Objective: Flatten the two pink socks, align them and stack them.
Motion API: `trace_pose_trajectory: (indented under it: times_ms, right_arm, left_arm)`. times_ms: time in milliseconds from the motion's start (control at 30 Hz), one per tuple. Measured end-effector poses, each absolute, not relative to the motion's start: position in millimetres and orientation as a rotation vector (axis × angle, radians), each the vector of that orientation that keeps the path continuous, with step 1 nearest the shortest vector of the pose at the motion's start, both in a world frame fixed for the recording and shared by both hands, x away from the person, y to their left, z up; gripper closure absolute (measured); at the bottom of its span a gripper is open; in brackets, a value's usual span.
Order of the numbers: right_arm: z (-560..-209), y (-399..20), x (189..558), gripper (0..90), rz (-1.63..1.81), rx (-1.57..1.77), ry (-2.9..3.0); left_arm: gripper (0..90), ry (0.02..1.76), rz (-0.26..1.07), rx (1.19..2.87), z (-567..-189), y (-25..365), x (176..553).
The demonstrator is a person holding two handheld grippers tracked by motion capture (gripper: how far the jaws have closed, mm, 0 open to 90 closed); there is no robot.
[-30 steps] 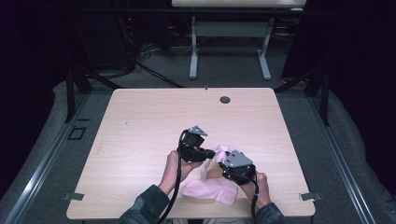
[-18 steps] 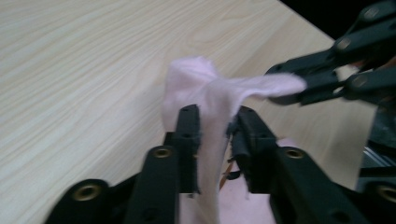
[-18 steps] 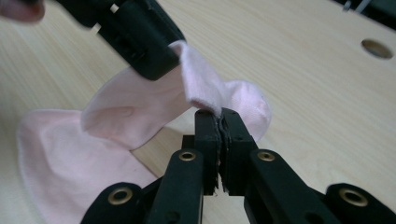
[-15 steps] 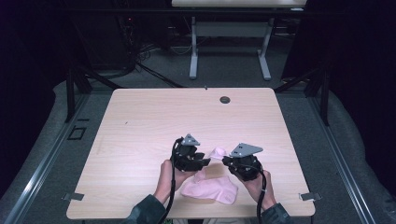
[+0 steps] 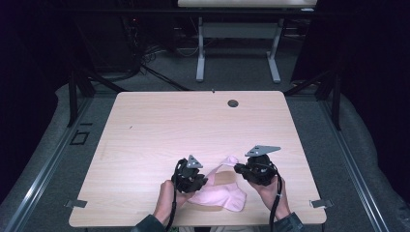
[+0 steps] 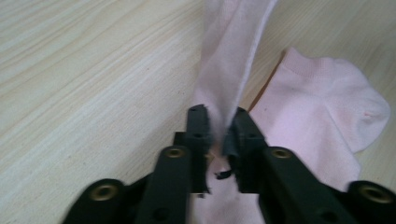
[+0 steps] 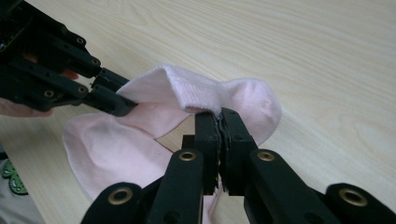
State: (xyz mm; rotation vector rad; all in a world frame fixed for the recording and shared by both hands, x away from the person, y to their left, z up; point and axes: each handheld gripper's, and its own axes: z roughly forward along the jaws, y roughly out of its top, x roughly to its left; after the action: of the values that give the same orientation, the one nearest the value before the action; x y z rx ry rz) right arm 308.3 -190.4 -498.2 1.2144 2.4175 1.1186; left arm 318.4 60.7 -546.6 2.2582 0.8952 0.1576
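High view: we see a pale wooden tabletop (image 5: 159, 125) with a pink sock (image 5: 220, 193) lying near its near edge, about midway between left and right. The left claw (image 5: 205, 178) sits at the sock's left side and the right claw (image 5: 238, 167) at its right side, each held by a hand coming in from the near edge. A strip of the sock rises between the two claws toward its far end. A small dark round hole (image 5: 233, 103) sits near the far edge of the tabletop, well apart from the sock.

Left gripper view: the left claw (image 6: 218, 122) is clamped on a fold of the pink sock (image 6: 322, 116); its jaws have just been closing, with the cloth between them. The pinched fold runs up and away from the jaws as a taut band. The rest of the sock lies flat on the tabletop (image 6: 93, 70) to the right of the jaws.

Right gripper view: the right claw (image 7: 219, 120) is pressed together on the ribbed edge of the sock (image 7: 116, 149), the jaws nearly touching with cloth pinched between. The left claw (image 7: 114, 93) enters from the left and grips the same raised part of the sock. The lower part of the sock rests on the tabletop (image 7: 303, 56).
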Motion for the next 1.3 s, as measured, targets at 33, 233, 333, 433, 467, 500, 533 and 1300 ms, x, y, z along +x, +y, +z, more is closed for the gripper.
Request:
trace_pose_trajectory:
  times_ms: [33, 233, 333, 433, 467, 500, 533, 1300]
  right_arm:
    - [-499, -192, 308, 87.1, 1.121, 1.232, 2.422]
    - [-503, -203, 301, 87.0, 1.097, 1.310, 2.492]
    - [-504, -211, 298, 85.8, 1.102, 1.354, 2.535]
    - [-511, -218, 305, 73.5, 1.074, 1.410, 2.462]
    - [-515, -218, 308, 68.3, 1.078, 1.397, 2.453]
    - [-519, -217, 311, 67.3, 1.068, 1.384, 2.443]
    - [-523, -216, 314, 66.9, 1.025, 1.359, 2.427]
    - [-521, -201, 304, 89.9, 1.172, 1.172, 2.419]
  left_arm:
    - [87.1, 0.895, 0.158, 2.258, -547, 61, 318]
    - [88.2, 0.870, 0.044, 2.295, -529, 62, 318]
    - [88.2, 0.852, -0.034, 2.309, -520, 61, 317]
    - [88.1, 0.858, -0.081, 2.315, -518, 59, 321]
    - [88.1, 0.858, -0.080, 2.323, -518, 58, 324]
    - [88.1, 0.865, -0.096, 2.317, -518, 58, 326]
    - [88.1, 0.871, -0.114, 2.310, -519, 59, 329]
    - [88.1, 0.957, -0.209, 2.234, -525, 73, 338]
